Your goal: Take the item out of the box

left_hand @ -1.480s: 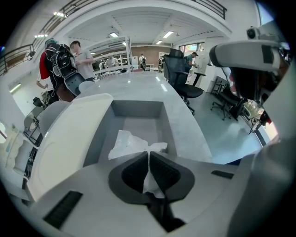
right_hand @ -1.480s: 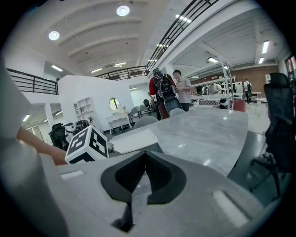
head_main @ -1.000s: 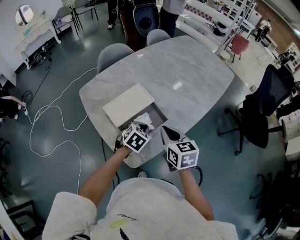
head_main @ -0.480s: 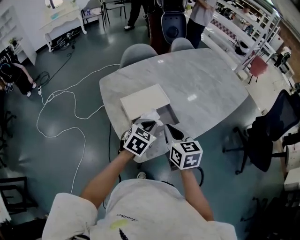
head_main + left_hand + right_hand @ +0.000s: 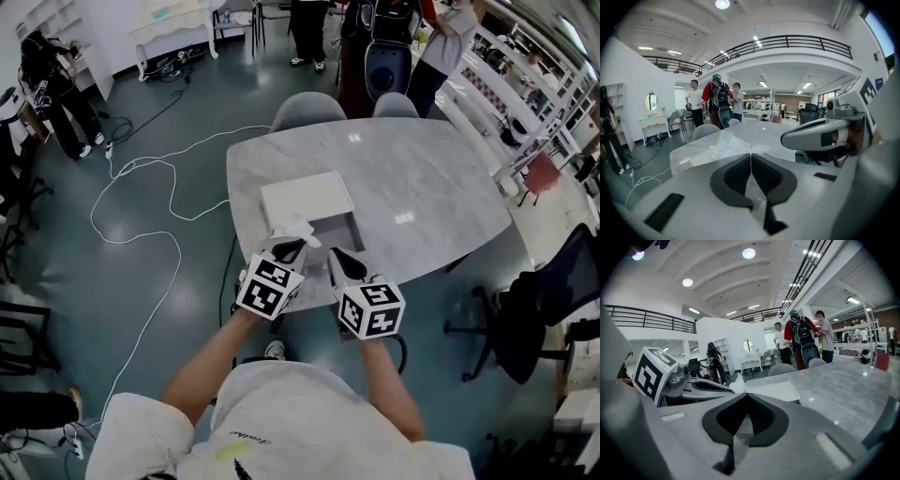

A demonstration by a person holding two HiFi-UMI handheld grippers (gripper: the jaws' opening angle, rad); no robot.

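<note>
The left gripper (image 5: 291,246) is closed on a crumpled white plastic packet (image 5: 293,228), while the right gripper (image 5: 341,261) has its jaws pressed together just beside it.

In the head view, both grippers are held over the near edge of an oval grey marble table (image 5: 422,178). On the table stands a shallow open box with a grey inside (image 5: 336,228). A flat white cardboard lid (image 5: 307,199) lies against its far-left side. The packet sits at the left edge of the box, by the lid's near corner. This view does not show whether it is clear of the box. Two grey upholstered chairs (image 5: 307,105) stand at the table's far side. A white cable (image 5: 141,216) loops over the dark floor to the left.

In the left gripper view, the dark pads meet at their tips. The packet (image 5: 723,143) rises as a thin translucent sheet straight ahead of them, with film showing in the slit lower down. The right gripper (image 5: 792,139) is seen side-on at the right. People stand beyond the table.

In the right gripper view, the jaws meet tip to tip (image 5: 747,395). The left gripper (image 5: 710,386) lies to the left with the packet's white tip (image 5: 738,383) at its end. The lid (image 5: 771,391) is behind it.
</note>
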